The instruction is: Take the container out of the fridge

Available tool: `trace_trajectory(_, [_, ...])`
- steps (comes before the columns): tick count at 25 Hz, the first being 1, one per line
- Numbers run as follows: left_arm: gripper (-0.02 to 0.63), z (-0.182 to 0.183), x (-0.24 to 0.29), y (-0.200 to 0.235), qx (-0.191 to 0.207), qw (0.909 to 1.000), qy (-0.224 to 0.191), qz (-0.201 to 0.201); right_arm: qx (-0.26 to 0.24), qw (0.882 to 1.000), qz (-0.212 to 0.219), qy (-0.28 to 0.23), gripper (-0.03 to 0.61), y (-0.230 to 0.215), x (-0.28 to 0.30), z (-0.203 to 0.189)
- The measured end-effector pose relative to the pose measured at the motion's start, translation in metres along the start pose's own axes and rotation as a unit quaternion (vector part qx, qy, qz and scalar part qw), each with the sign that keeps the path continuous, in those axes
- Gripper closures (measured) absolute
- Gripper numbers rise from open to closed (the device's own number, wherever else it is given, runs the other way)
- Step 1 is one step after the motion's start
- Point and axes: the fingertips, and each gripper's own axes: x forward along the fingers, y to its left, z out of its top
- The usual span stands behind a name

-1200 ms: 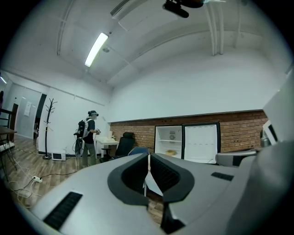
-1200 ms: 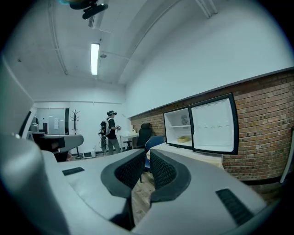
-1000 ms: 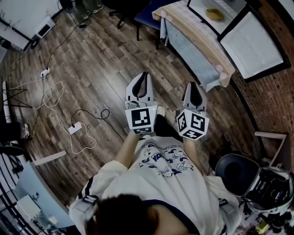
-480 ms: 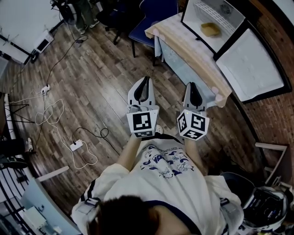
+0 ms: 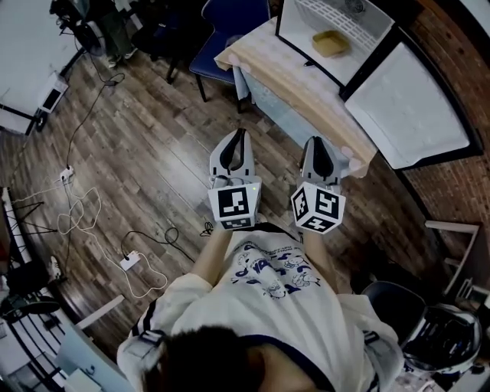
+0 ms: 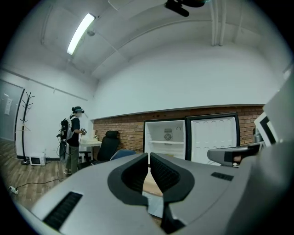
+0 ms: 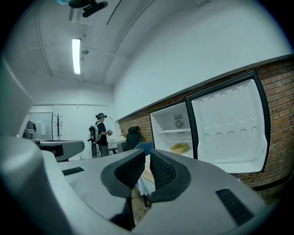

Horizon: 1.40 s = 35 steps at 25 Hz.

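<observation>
A yellow container (image 5: pixel 331 43) (image 7: pixel 179 148) lies on a shelf inside the open white fridge (image 5: pixel 337 23) (image 6: pixel 164 137) against the brick wall. The fridge door (image 5: pixel 406 107) (image 7: pixel 227 128) stands swung wide to the right. A table with a beige cloth (image 5: pixel 298 84) stands between me and the fridge. My left gripper (image 5: pixel 241 136) (image 6: pixel 149 158) and right gripper (image 5: pixel 318 142) (image 7: pixel 148 158) are held side by side over the wooden floor, short of the table, pointing at the fridge. Both have their jaws together with nothing between them.
A blue chair (image 5: pixel 237 31) stands at the table's left end. Cables and power strips (image 5: pixel 130 260) trail over the floor on the left. A dark round seat (image 5: pixel 390 302) is at lower right. Another person (image 6: pixel 73 137) stands by a far desk.
I have walked toward the fridge: table, fridge and container have come nearer and slid left and down in the head view. Both grippers stay together in front of my body, jaws unchanged.
</observation>
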Motion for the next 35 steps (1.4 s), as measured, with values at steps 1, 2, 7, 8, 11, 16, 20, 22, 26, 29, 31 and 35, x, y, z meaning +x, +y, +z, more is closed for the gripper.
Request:
trace_trajectory(1, [0.584,-0.001,0.010,0.000,-0.001,1.0000,0.002,-0.006,0.001,1.000,-0.006,0.001,0.529,-0.003,0.008,0.000])
trace_trajectory(2, [0.584,-0.003,0.021,0.001,-0.002,0.9999,0.003,-0.013,0.001,1.000,-0.012,0.002,0.529,-0.006,0.016,-0.001])
trace_trajectory(7, [0.584,-0.008,0.086,0.007,-0.008,0.9989,0.003,-0.045,-0.003,0.999,-0.045,0.002,0.529,-0.021,0.066,-0.003])
trace_trajectory(8, [0.584,-0.008,0.100,0.010,-0.009,0.9987,0.002,-0.050,-0.005,0.999,-0.050,0.001,0.529,-0.024,0.077,-0.002])
trace_trajectory(11, [0.584,-0.005,0.137,0.016,-0.011,0.9975,0.002,-0.070,-0.005,0.998,-0.070,-0.003,0.529,-0.028,0.109,0.005])
trace_trajectory(16, [0.584,0.002,0.190,0.029,-0.009,0.9946,0.005,-0.104,0.002,0.995,-0.099,-0.012,0.529,-0.025,0.157,0.018])
trace_trajectory(20, [0.584,0.011,0.235,0.032,-0.003,0.9903,0.002,-0.139,0.005,0.992,-0.125,-0.015,0.529,-0.030,0.194,0.025])
trace_trajectory(22, [0.584,0.013,0.257,0.035,-0.001,0.9886,0.003,-0.151,0.007,0.991,-0.136,-0.015,0.529,-0.033,0.211,0.028])
trace_trajectory(26, [0.584,0.016,0.294,0.036,0.001,0.9840,0.004,-0.178,0.014,0.987,-0.161,-0.017,0.529,-0.040,0.238,0.031])
trace_trajectory(29, [0.584,0.016,0.315,0.035,0.002,0.9801,0.007,-0.198,0.019,0.984,-0.177,-0.016,0.529,-0.045,0.253,0.032])
trace_trajectory(31, [0.584,0.015,0.328,0.034,0.003,0.9781,0.009,-0.208,0.018,0.982,-0.186,-0.014,0.529,-0.047,0.262,0.031])
trace_trajectory(35, [0.584,0.008,0.350,0.031,0.003,0.9751,0.019,-0.221,0.022,0.980,-0.199,-0.007,0.529,-0.053,0.275,0.027])
